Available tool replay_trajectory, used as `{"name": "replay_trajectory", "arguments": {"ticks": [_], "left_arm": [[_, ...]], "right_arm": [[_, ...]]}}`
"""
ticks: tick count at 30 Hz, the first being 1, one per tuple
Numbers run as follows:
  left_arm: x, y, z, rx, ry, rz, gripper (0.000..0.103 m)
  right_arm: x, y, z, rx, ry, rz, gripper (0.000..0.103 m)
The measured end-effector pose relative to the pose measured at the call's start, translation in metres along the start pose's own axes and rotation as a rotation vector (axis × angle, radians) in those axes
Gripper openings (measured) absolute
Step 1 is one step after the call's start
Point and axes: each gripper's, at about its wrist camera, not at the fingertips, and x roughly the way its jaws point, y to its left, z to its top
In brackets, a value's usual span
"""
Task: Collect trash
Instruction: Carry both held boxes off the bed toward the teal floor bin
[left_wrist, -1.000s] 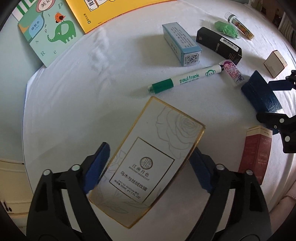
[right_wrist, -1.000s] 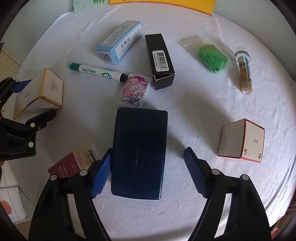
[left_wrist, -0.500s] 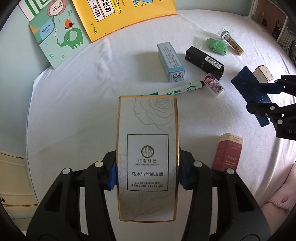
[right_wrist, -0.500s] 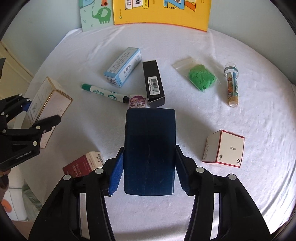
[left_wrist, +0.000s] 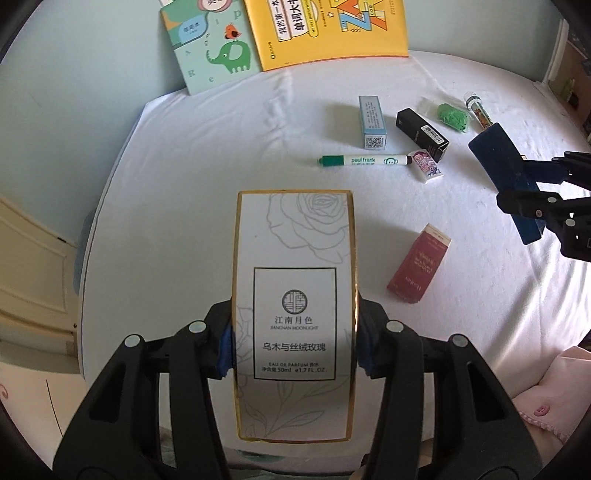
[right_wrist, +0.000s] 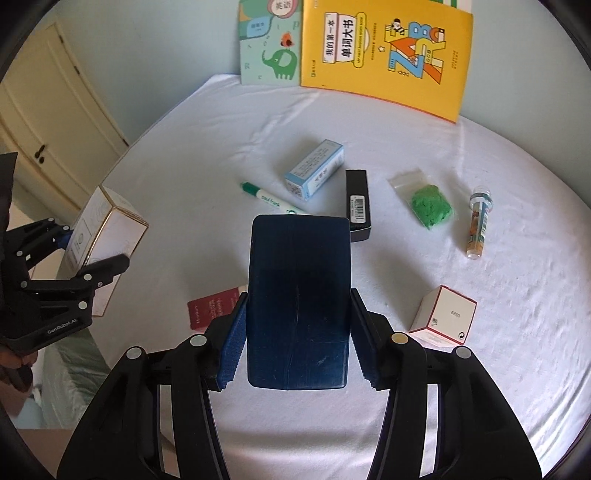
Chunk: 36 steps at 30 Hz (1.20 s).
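My left gripper (left_wrist: 295, 347) clamps the white perfume box (left_wrist: 295, 314), lifted off the bed (left_wrist: 192, 206); my right gripper (right_wrist: 297, 343) clamps the dark blue box (right_wrist: 299, 302), also in the air. Carry both level, squeeze firm, don't crush the card. More trash lies far: red box (left_wrist: 419, 264), black box (right_wrist: 357, 205), marker (left_wrist: 364, 160). No bin in view; box undersides hidden.

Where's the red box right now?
The red box lies on the white sheet, between the perfume box in the left tongs and the right tongs, below the marker.
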Motion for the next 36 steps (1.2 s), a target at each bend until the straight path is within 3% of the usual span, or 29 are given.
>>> {"name": "replay_trajectory", "arguments": {"ticks": [11,23,36], "left_arm": [[-0.033,0.001,-0.074,-0.206,0.050,0.110,0.047],[-0.069,-0.001,-0.161,-0.465,0.120,0.245,0.047],[-0.088,0.035,-0.256,-0.725,0.181,0.298,0.047]], "right_arm": [[-0.009,0.044,-0.017,-0.205,0.017,0.156,0.053],[-0.016,0.128,-0.047,-0.484,0.085,0.379,0.053],[-0.016,0.239,-0.075,-0.706,0.139,0.477,0.053]]}}
